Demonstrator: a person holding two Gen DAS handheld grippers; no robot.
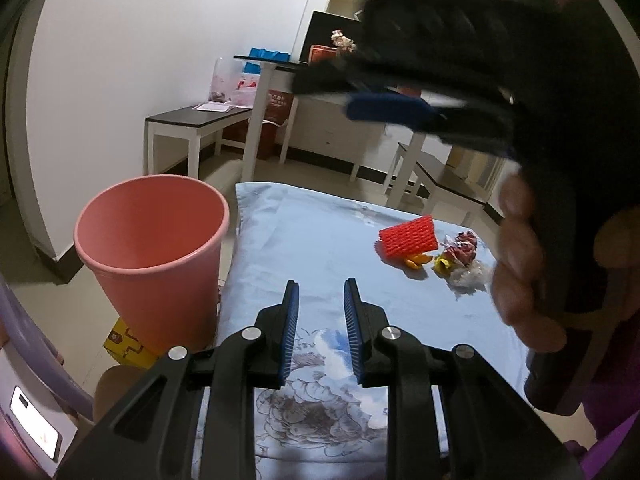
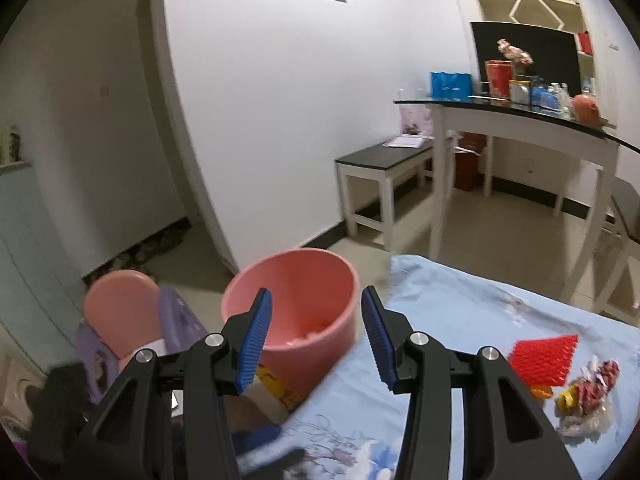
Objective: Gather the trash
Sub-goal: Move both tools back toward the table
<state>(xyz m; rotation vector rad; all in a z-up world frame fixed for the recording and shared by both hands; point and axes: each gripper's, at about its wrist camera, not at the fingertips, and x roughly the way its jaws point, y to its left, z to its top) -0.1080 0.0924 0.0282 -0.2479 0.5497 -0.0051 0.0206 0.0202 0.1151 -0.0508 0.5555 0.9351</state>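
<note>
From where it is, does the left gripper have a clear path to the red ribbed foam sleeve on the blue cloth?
Probably yes. The left gripper is open and empty, and only bare blue cloth lies between it and the red ribbed foam sleeve. The right gripper sits higher, above that path.

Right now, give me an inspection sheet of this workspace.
Surface: table under a light blue printed cloth.
Job's things: pink bin stands at the cloth's left edge; some bits lie at its bottom in the right wrist view. Red foam net, orange scraps and crumpled wrappers lie bunched on the cloth.
Clutter: yellow box below the bin.
Grippers: left gripper open, nothing between its fingers; right gripper open and empty, near the bin.
Cables: nothing seen.
Surroundings: white benches, a high counter with boxes, wall shelves, purple stool.
</note>
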